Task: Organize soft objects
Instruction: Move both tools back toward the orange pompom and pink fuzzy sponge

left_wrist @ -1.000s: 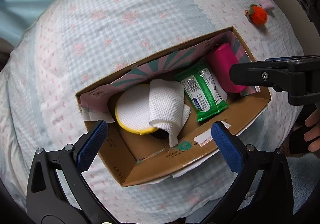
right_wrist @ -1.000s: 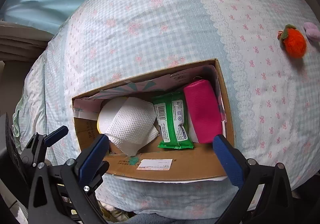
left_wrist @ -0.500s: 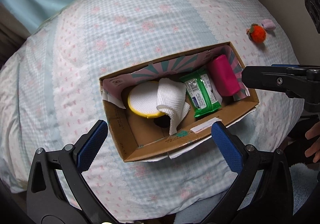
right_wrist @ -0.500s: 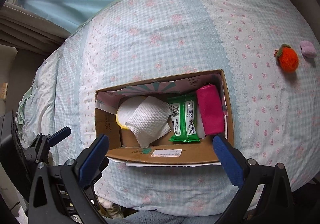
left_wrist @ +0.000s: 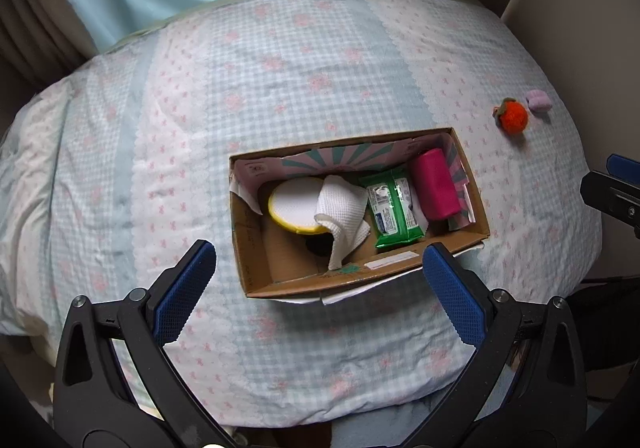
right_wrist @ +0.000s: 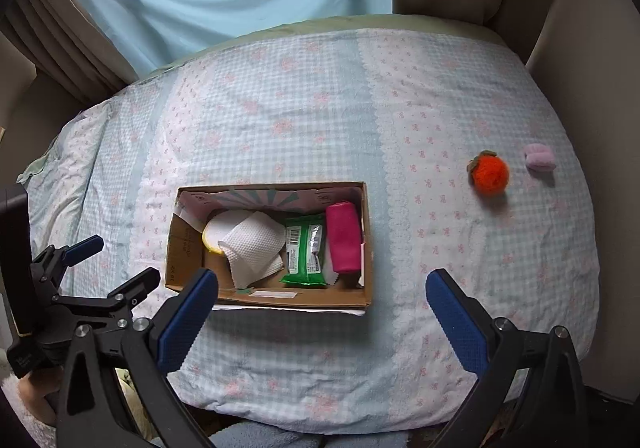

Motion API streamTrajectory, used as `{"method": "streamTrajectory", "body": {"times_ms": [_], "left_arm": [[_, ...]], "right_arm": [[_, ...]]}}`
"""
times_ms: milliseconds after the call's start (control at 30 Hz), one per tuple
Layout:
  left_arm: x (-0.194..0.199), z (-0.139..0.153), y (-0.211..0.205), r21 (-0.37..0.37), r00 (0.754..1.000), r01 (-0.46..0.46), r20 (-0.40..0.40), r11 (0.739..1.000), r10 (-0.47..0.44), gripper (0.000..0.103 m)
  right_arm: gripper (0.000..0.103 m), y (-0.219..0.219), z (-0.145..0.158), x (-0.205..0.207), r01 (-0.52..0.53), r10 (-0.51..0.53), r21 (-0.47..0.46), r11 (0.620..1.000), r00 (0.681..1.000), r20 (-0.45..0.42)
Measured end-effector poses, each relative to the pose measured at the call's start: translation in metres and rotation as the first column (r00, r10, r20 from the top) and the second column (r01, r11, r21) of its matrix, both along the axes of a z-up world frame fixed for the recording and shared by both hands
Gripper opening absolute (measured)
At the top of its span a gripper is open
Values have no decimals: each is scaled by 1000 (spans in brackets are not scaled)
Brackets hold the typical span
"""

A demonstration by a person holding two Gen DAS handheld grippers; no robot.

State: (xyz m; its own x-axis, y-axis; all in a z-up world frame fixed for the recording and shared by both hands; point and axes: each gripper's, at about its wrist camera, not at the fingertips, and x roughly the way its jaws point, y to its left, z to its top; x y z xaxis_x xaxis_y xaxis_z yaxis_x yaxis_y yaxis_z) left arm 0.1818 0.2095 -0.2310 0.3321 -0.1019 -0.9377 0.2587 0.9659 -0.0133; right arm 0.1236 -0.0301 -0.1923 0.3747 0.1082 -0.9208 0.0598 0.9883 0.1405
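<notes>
Both claws have pulled back and up since a second ago, so the cardboard box [right_wrist: 268, 298] sits smaller on the bed [right_wrist: 320, 96]. It holds a white cloth [right_wrist: 254, 244], green wipes pack [right_wrist: 306, 250] (label too small to read) and pink pouch [right_wrist: 343, 240]. The orange plush [right_wrist: 489, 171] and lilac plush [right_wrist: 539, 157] lie outside it, well to its right. The left claw [left_wrist: 316, 288] and right claw [right_wrist: 322, 312] both gape empty.

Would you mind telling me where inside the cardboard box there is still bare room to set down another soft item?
Inside the brown cardboard box, bare floor shows at the left end, between the left wall and the white textured cloth. The right side is crowded: green wipes packet and magenta rolled pouch lie side by side.
</notes>
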Motion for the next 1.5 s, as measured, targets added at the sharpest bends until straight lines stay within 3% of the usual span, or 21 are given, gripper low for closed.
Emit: {"method": "streamTrajectory", "body": {"times_ms": [233,467,833,967,1167,1500], "left_arm": [[-10,32,-45,-26,998,-18,61,1000,20,103],[-13,54,-135,-26,993,-37,108,999,39,103],[14,47,-283,-99,990,-92,96,991,101,103],[25,33,-325,-118,993,-72,85,990,82,103],[52,1,-374,-223,997,-27,70,975,43,103],[111,-94,-444,-227,1000,-7,20,974,12,103]], "right_arm": [[103,-74,24,-19,61,-60,-18,998,996,68],[103,-174,31,-17,70,-66,-42,997,995,75],[103,-311,6,13,75,-71,-56,996,995,75],[103,-345,-9,27,98,-94,-39,994,992,85],[103,-386,-34,51,143,-143,9,990,982,125],[103,-425,-127,126,132,-132,-16,991,991,22]]}}
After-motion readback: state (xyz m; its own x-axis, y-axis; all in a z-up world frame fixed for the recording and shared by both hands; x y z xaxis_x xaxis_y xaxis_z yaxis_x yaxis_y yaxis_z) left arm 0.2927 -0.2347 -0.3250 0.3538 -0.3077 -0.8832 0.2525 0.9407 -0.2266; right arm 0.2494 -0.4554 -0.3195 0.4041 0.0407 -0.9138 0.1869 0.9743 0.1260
